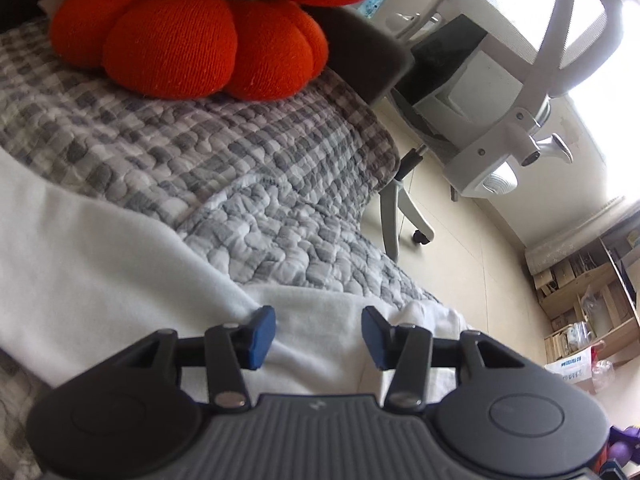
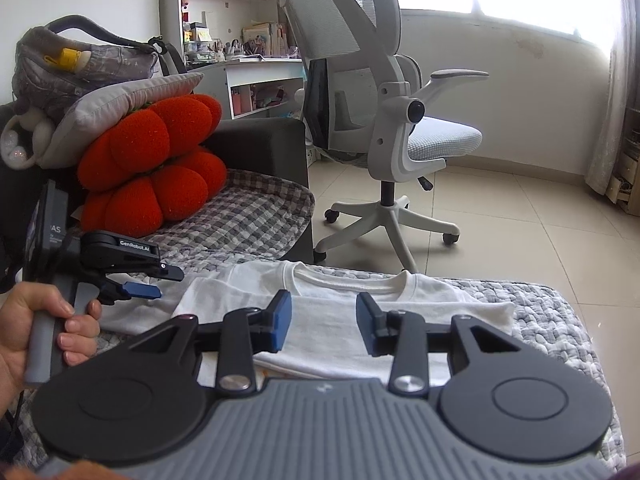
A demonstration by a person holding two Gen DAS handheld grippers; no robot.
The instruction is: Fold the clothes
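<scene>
Left gripper (image 1: 318,336): jaws apart, empty, low over the white T-shirt (image 1: 100,248), probably lining up on an edge.
Right gripper (image 2: 323,322): spread, nothing held, poised above the folded part.
T-shirt: centre of right view, flat on checked quilt (image 2: 552,320), collar facing away.
Orange cushions (image 2: 152,168): upper left, clear of the work.

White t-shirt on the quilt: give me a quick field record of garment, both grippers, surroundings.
garment: white cotton t-shirt, lying flat on the grey checked quilt, lower part folded up over the body, collar showing
left gripper: open, over the shirt's edge, holding nothing
right gripper: open, above the shirt's folded part, holding nothing
behind: orange pumpkin-shaped cushions stacked on the quilt
floor: white mesh office chair beside the quilt
</scene>
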